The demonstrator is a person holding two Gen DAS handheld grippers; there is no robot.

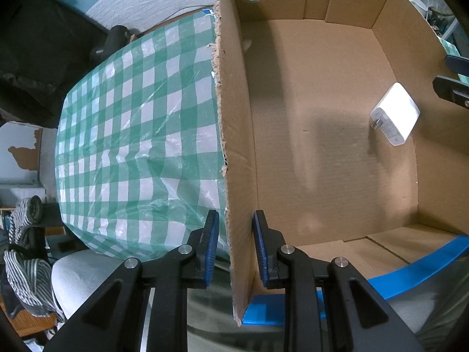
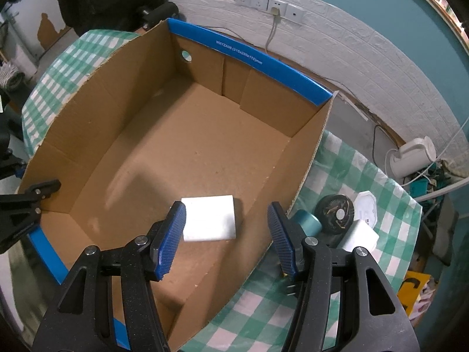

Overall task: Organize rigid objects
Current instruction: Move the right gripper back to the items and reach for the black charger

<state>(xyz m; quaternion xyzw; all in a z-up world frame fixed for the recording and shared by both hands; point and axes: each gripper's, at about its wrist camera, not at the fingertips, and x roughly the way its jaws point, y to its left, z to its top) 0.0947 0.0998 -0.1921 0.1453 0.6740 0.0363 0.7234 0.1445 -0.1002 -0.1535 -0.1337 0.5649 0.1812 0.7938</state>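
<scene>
Left wrist view: the left hand-held gripper straddles the brown cardboard box's side wall, jaws slightly apart, not clamping it. A white rectangular plastic charger lies against the opposite wall.

Right wrist view: the right hand-held gripper hangs wide open and empty over the charger near the box's right wall on the green-checked desk.

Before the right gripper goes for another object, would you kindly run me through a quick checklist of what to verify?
1. Right gripper free to grasp: ok, jaws open, nothing between them.
2. White charger delivered: ok, lying flat on the floor of the cardboard box.
3. Left gripper steadying the box: cannot tell, its fingers straddle the side wall but a gap shows on both sides.
4. More objects waiting: ok, a teal cylinder, a dark round item and a white block sit on the checked cloth right of the box.
5. Room in the box: ok, most of the floor is bare.
</scene>
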